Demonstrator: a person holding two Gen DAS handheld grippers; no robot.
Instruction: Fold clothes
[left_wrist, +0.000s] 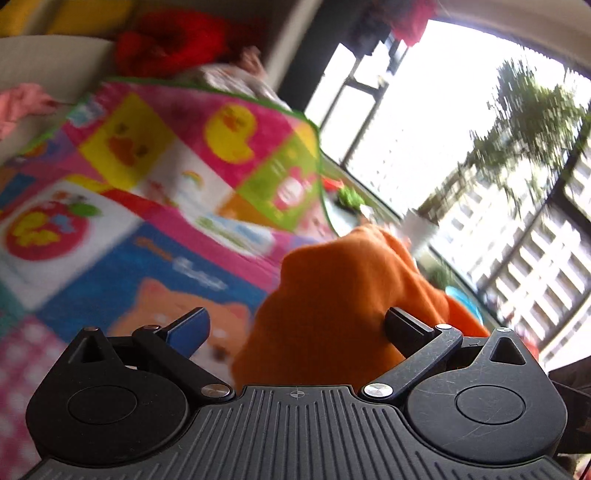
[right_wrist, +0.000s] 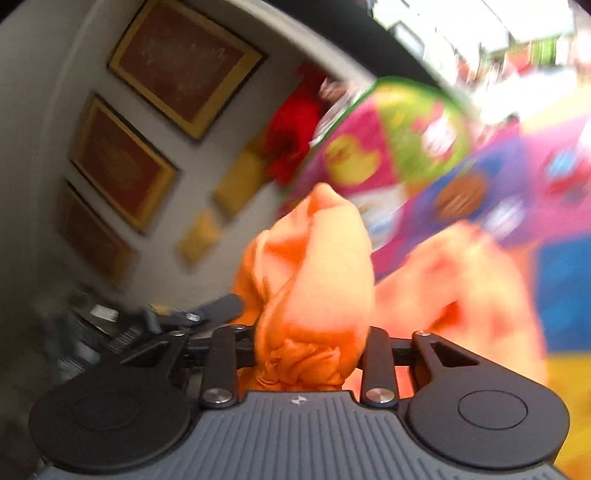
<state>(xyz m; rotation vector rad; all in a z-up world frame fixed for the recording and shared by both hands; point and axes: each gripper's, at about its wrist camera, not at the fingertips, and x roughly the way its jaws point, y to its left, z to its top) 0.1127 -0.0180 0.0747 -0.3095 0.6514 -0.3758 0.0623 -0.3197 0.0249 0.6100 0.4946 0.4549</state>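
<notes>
right tool (right_wrist: 306, 354) clamped on a bunched orange garment (right_wrist: 314, 280); left tool (left_wrist: 295, 328) spread wide, the cloth (left_wrist: 332, 295) between its fingers, seemingly ungripped, above the cartoon play mat (left_wrist: 147, 184); mat lettering blurred, unreadable

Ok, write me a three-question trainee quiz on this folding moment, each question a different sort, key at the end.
1. True or false: the right tool is shut on the orange garment.
2. Multiple choice: the left tool is A) shut on a pink cloth, B) open, with orange fabric bulging between its fingers, C) out of view.
3. Short answer: what lies under the garment in the left wrist view?

Key
1. True; bunched fabric is pinched between its fingers.
2. B.
3. A colourful cartoon play mat with a yellow duck on it.
</notes>
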